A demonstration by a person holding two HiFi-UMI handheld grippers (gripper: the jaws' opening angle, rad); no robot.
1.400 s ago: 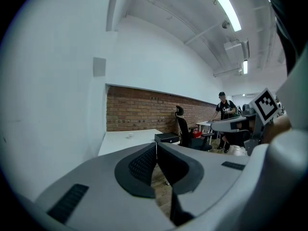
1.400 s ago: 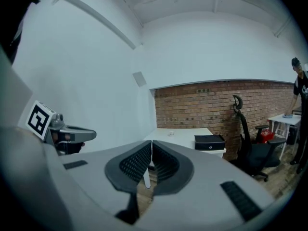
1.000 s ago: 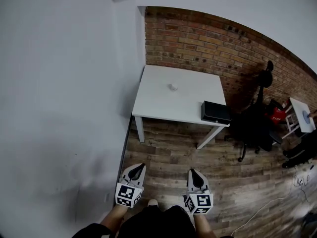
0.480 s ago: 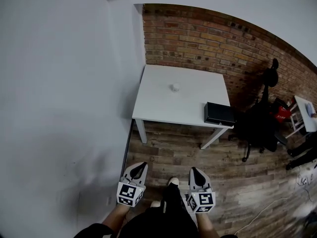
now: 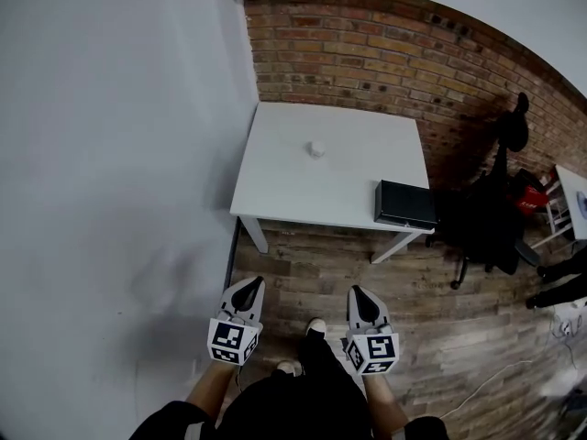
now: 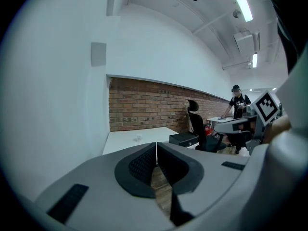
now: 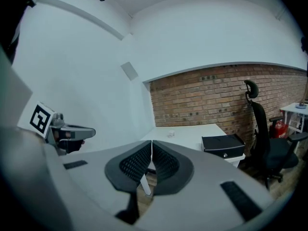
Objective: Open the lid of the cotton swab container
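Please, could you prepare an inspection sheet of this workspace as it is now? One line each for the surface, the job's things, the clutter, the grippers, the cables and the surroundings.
Surface: white table against the brick wall, mostly bare.
Job's things: small white container near the table's middle; too small to tell the state of its lid; nothing touches it.
Clutter: black box at the table's front right corner.
Grippers: left gripper and right gripper both shut and empty, over the wooden floor, short of the table.
Cables: one light cable on the floor at the right.
Surroundings: white wall on the left; black office chair right of the table; a person at a further desk.
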